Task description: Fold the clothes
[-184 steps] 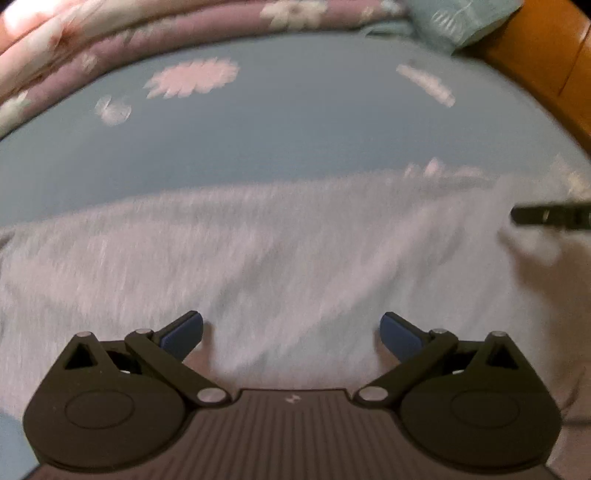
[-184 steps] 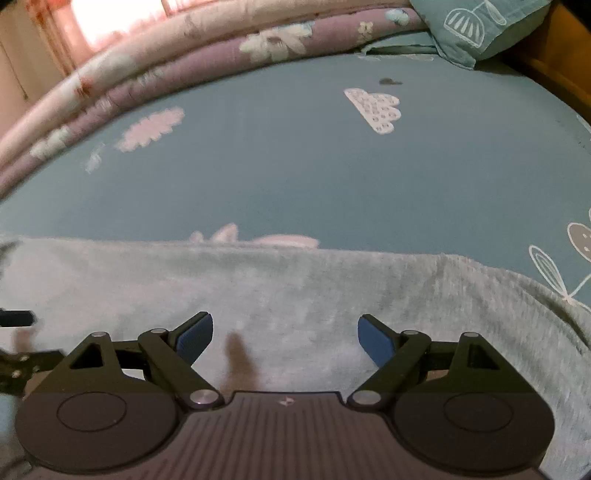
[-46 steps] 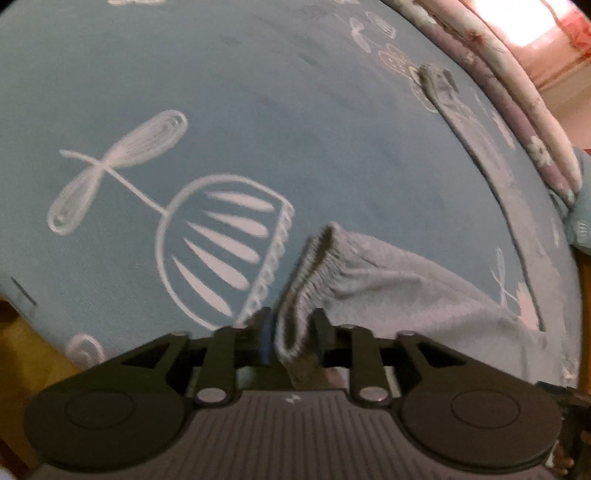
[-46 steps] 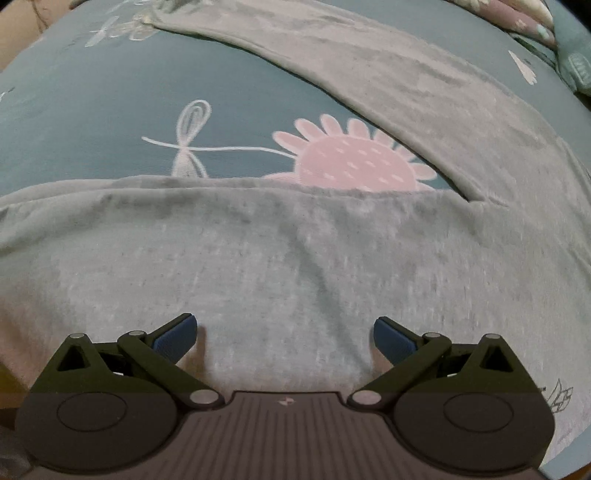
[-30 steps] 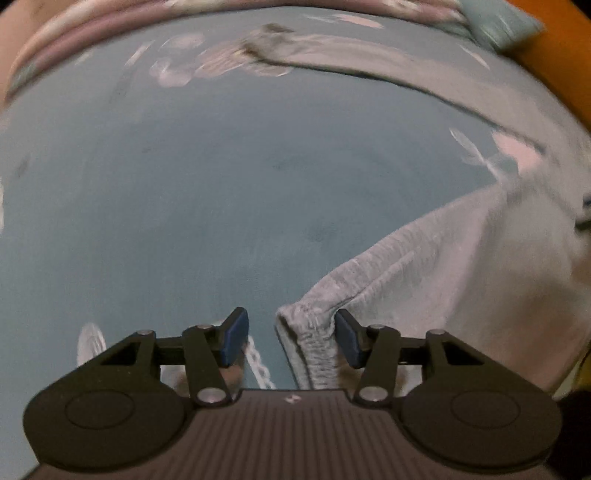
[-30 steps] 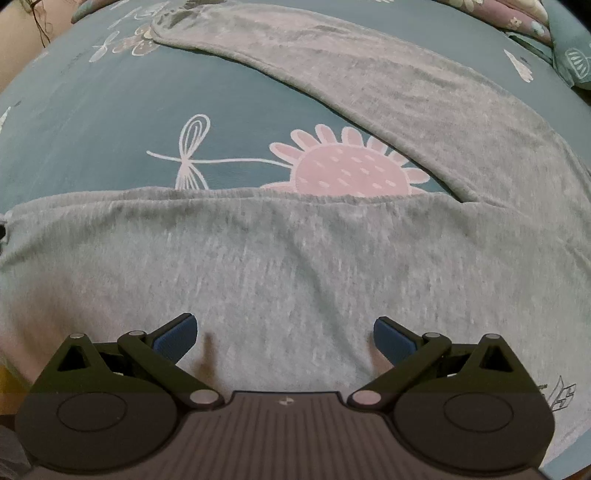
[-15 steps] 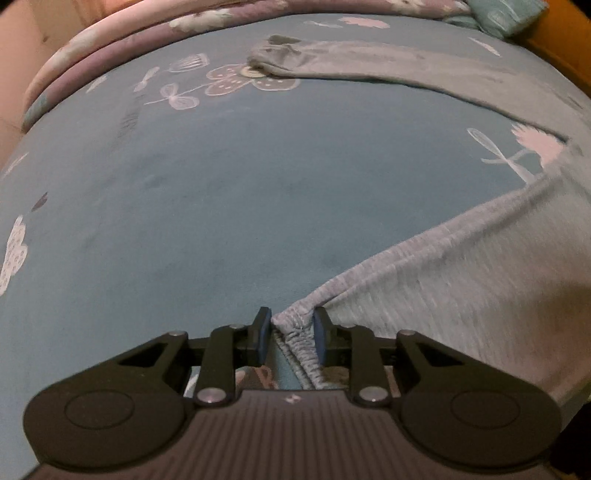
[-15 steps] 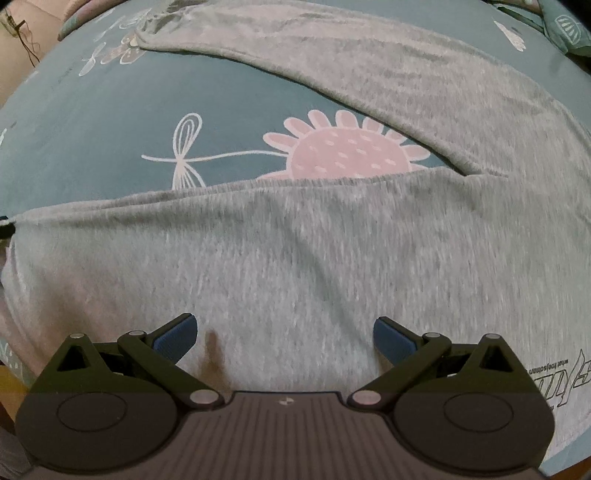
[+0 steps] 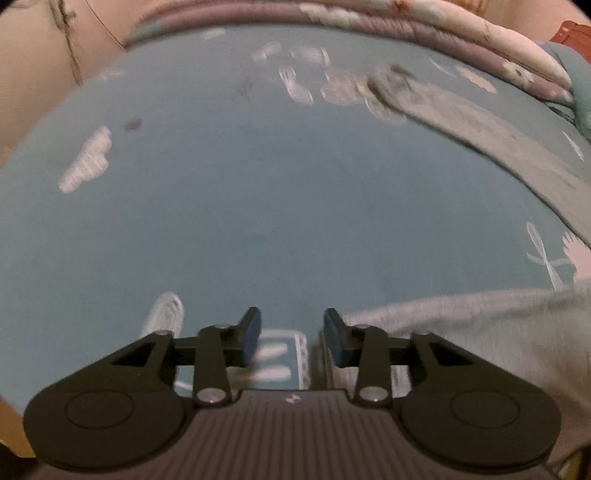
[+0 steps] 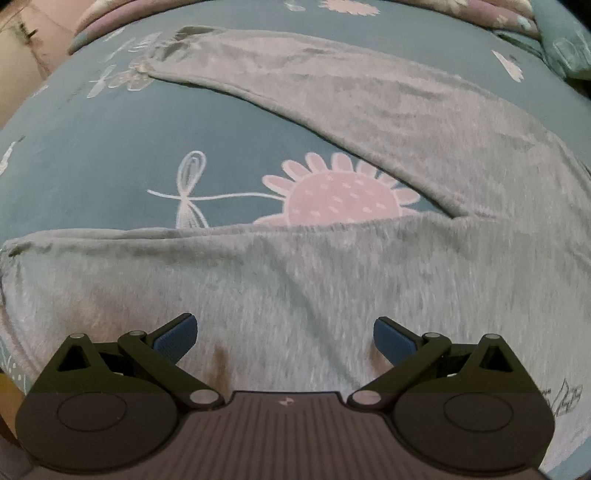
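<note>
From the left wrist camera, the left gripper [image 9: 291, 332] is held low over the bed, pointing across the sheet [image 9: 258, 206] toward its far side. Its two blue-padded fingers [image 9: 252, 334] stand apart with a moderate gap, and only patterned sheet shows between them; nothing is gripped. The grey trousers [image 9: 480, 325] lie just to the right of the gripper, the edge of the near leg reaching up against the right finger, though whether cloth and finger actually touch is hard to tell through the blur. The other leg [image 9: 491, 140] runs as a long band across the upper right of the view, ending in a crumpled cuff far off. Beyond the sheet, a pink and mauve flowered quilt [image 9: 406, 26] is rolled along the far edge.

From the right wrist camera, the right gripper [image 10: 284, 334] hovers over the near trouser leg [image 10: 295, 288], tilted down at the cloth, its fingers [image 10: 175, 338] spread wide and empty. The trousers lie flat on the sheet [image 10: 110, 147], the two legs splayed in a V with a pink flower print [image 10: 343, 199] showing between them. The far leg [image 10: 369, 96] stretches toward the upper left, and the legs join at the right. A small black printed mark [image 10: 561, 400] sits on the cloth at the lower right.
</note>
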Demonstrator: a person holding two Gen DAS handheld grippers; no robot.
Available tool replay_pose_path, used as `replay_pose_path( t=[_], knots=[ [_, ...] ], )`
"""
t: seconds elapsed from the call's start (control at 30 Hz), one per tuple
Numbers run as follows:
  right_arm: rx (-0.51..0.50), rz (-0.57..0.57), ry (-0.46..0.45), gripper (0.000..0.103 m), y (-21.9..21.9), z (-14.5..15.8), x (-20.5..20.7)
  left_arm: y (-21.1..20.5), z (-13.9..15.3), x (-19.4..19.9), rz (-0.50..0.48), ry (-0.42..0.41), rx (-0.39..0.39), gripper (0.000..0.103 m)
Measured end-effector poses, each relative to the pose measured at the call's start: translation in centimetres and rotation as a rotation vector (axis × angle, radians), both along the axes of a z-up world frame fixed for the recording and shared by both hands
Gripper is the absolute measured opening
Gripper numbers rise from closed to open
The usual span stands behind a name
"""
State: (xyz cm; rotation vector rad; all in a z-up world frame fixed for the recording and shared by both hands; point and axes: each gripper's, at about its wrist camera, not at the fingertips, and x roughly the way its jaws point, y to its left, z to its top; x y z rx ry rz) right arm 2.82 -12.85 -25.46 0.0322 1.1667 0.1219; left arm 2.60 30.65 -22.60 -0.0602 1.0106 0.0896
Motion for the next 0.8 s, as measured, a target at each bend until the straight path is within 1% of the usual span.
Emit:
replay_pose_path(
  t=[0.03,0.07,0.1,0.13,0.17,0.2,0.23,0.3,0.37,0.4,0.47,0.53,0.6,0.63,0.67,0.7,0.73,0.77,0.8],
  knots=[
    [-0.014,0.016,-0.009,0.094,0.2,0.1,0.1,-0.6,0.7,0.1,0.000,-0.025,-0.011,0.043],
    [-0.015,0.035,-0.010,0.085,0.4,0.1,0.2,-1.4,1.2,0.0,-0.019,-0.047,-0.045,0.046],
    [-0.007,0.056,-0.008,0.081,0.5,0.1,0.5,-2.4,1.5,0.1,-0.058,-0.054,-0.101,0.050],
    [0.000,0.067,-0.011,0.076,0.7,0.1,0.8,-3.7,1.4,0.4,-0.113,-0.045,-0.165,0.053],
    [0.010,0.083,-0.015,0.073,0.9,-0.1,1.2,-5.0,1.1,0.7,-0.178,-0.030,-0.226,0.060],
    [0.020,0.099,-0.019,0.070,1.1,-0.2,1.6,-6.7,0.6,1.1,-0.260,0.001,-0.276,0.060],
    [0.025,0.114,-0.024,0.067,1.4,-0.4,2.1,-8.4,-0.1,1.3,-0.327,0.026,-0.299,0.060],
    [0.041,0.162,-0.016,0.067,2.3,-0.9,3.2,-11.5,-2.0,1.5,-0.438,0.069,-0.310,0.060],
    [0.040,0.194,-0.024,0.066,3.2,-1.5,4.1,-13.6,-3.8,2.0,-0.471,0.087,-0.291,0.060],
    [0.039,0.212,-0.023,0.067,3.5,-2.0,4.6,-14.1,-4.5,2.4,-0.474,0.098,-0.294,0.060],
    [0.029,0.220,-0.017,0.068,3.9,-3.1,5.7,-14.4,-5.6,3.0,-0.432,0.087,-0.268,0.060],
    [0.044,0.223,-0.051,0.072,3.9,-3.5,6.4,-13.9,-5.9,3.7,-0.364,0.067,-0.264,0.060],
    [0.037,0.225,-0.075,0.072,3.9,-3.3,7.1,-13.0,-5.9,4.6,-0.296,0.051,-0.284,0.062],
    [0.038,0.210,-0.082,0.072,3.7,-3.0,7.2,-12.6,-5.8,4.9,-0.266,0.048,-0.284,0.061],
    [0.041,0.193,-0.088,0.072,3.5,-2.6,7.3,-12.4,-5.3,5.1,-0.239,0.050,-0.255,0.058],
    [0.051,0.177,-0.092,0.072,3.0,-2.1,7.1,-12.2,-4.8,5.2,-0.220,0.046,-0.239,0.059],
    [0.063,0.161,-0.099,0.075,2.5,-1.4,6.4,-12.0,-4.2,5.0,-0.221,0.034,-0.255,0.059],
    [0.060,0.141,-0.105,0.081,1.9,-0.7,5.5,-12.1,-3.6,4.7,-0.227,0.025,-0.280,0.062],
    [0.042,0.119,-0.110,0.084,1.3,-0.2,4.4,-12.4,-3.1,4.4,-0.239,0.020,-0.300,0.066]
  ],
)
